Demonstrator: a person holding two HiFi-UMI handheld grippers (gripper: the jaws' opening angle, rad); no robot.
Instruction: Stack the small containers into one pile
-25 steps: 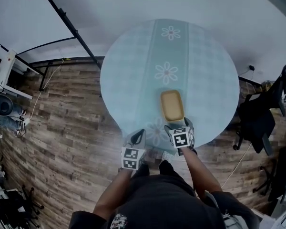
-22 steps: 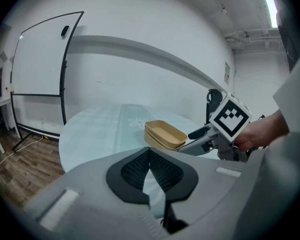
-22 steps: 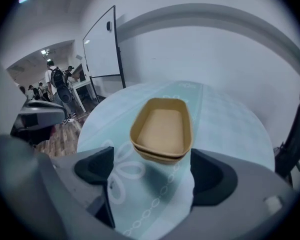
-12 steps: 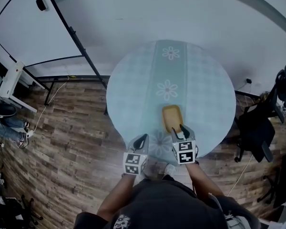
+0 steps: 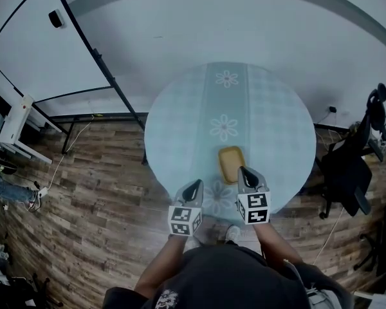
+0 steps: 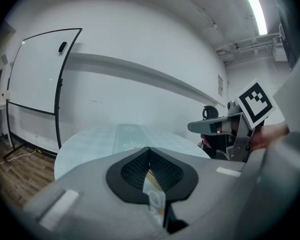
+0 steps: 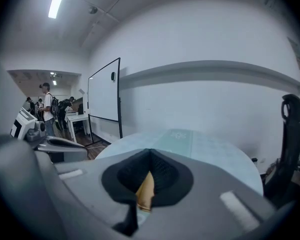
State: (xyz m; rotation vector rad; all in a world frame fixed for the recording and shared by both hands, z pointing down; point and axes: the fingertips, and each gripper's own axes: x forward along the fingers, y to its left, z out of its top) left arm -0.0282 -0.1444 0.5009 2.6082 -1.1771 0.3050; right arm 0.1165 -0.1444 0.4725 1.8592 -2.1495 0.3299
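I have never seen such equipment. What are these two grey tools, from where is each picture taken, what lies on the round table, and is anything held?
There is no robot: a person holds a two-jaw gripper in each hand, and the marker cubes are parts of them. The head view comes from a camera on the person's head, looking steeply down: the left gripper is at its left, the right gripper at its right. The other two pictures come from cameras riding on the grippers, looking along their jaws. On the round table, under a pale blue flowered cloth, lies a yellow rectangular container; whether it is several stacked, I cannot tell. Both grippers are shut and hold nothing.
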